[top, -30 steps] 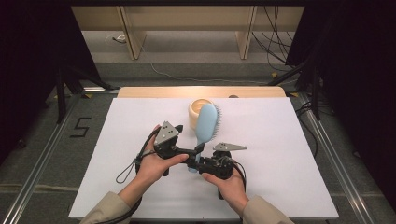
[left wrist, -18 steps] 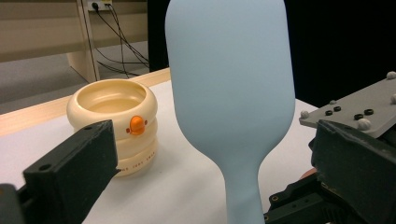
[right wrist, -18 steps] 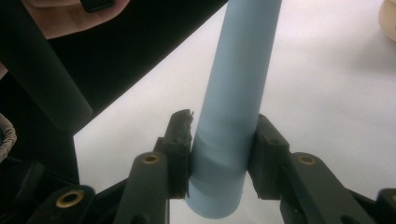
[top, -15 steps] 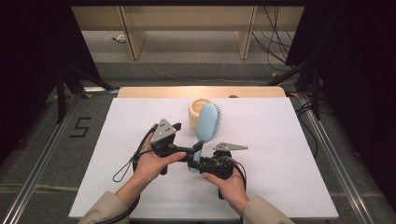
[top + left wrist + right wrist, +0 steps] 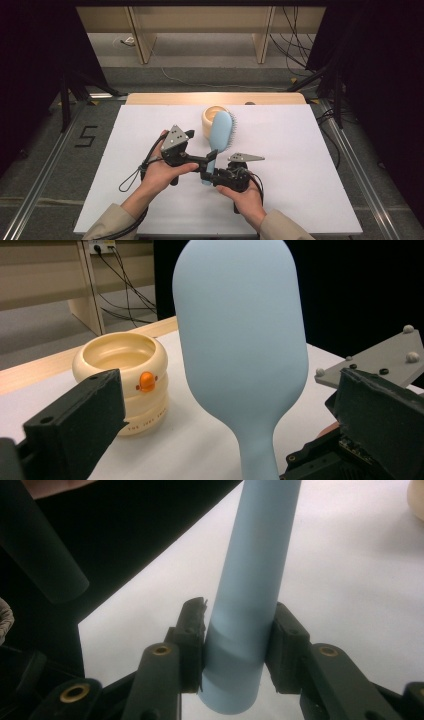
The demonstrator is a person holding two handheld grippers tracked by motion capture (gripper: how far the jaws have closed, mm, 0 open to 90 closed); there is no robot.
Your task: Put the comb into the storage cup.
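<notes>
A light blue hairbrush (image 5: 220, 130) stands tilted above the white table, its bristles facing right. My right gripper (image 5: 207, 176) is shut on the bottom of its handle (image 5: 250, 580), with a pad pressed on each side (image 5: 235, 640). From the left, my left gripper (image 5: 203, 162) reaches toward the handle just above that grip. Its jaws stand wide open on either side of the brush's smooth back (image 5: 240, 340), not touching it (image 5: 235, 405). A cream ringed cup (image 5: 212, 115) with an orange beak (image 5: 146, 381) sits upright just behind the brush head.
The white table top (image 5: 305, 170) has a wooden strip (image 5: 165, 98) along its far edge. Cables trail from both grippers toward the person's sleeves. The right gripper's grey plate (image 5: 380, 360) lies close to the left gripper's right jaw.
My left gripper has edged slightly to the left beside the handle. The right gripper and the brush have kept still.
</notes>
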